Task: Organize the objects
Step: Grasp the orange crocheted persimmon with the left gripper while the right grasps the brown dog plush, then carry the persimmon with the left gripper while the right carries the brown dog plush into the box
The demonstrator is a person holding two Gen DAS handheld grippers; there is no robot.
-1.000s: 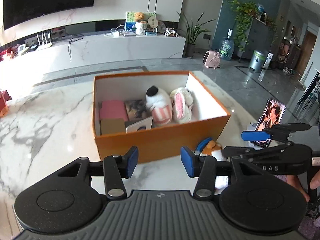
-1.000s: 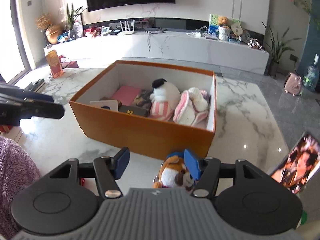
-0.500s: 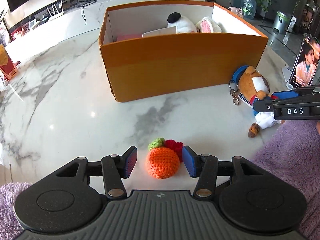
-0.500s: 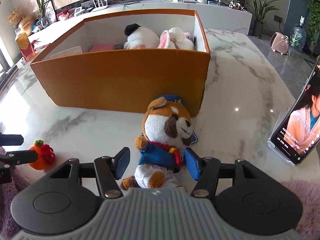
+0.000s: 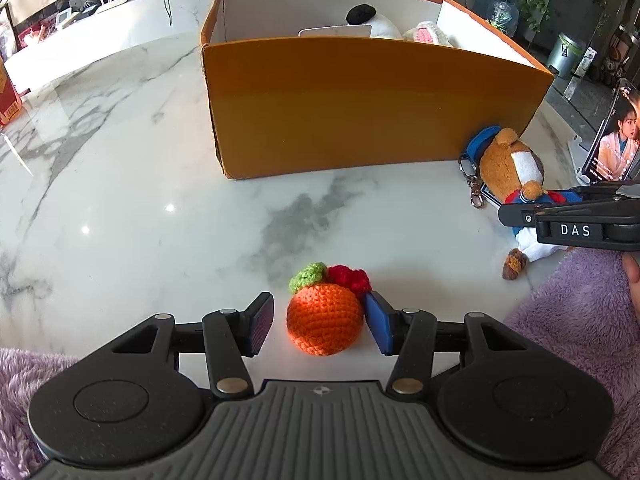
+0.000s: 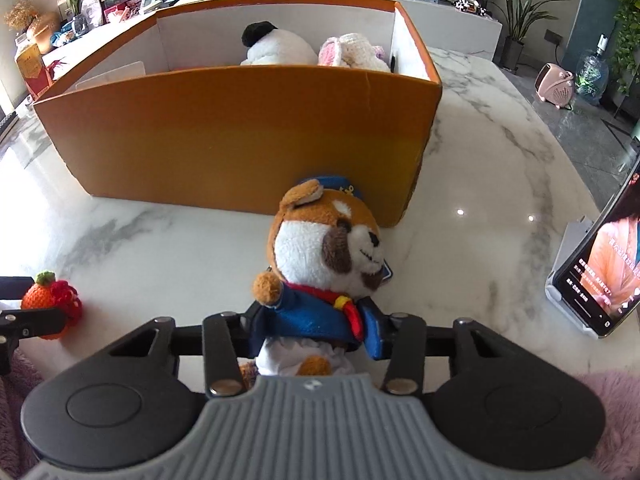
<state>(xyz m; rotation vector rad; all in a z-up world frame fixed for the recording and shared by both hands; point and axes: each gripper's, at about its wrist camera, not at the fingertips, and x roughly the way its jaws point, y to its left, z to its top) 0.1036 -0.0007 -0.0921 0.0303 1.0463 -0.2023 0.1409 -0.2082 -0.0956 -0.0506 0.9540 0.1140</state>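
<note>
Two grippers are working at once, each on its own toy. Left gripper (image 5: 319,326): fingers are standing apart around the crocheted orange (image 5: 325,318); the right pad is touching or nearly touching its side, the left pad is showing a clear gap. The orange is sitting on the marble table (image 5: 120,184), well short of the orange box (image 5: 360,112). Right gripper (image 6: 314,330): fingers are pressing into the blue jacket of the plush dog (image 6: 326,256) at the torso, so they are reading as clamped on it. The dog is lying on the table with its cap against the box's near wall.

Judgement on technique: the left fingers are sitting off-centre, so closing now is likely pushing the orange sideways; centring first, then closing across the widest part, is looking safer. Soft yarn is compressing, so a firm squeeze is needed. The dog's head is hanging heavy beyond the grip; lifting slowly is advisable. Both toys are needing to clear the tall near wall before release. Inside the box, two plush toys (image 6: 280,50) are already occupying the right end; the nearer floor is hidden.
</note>
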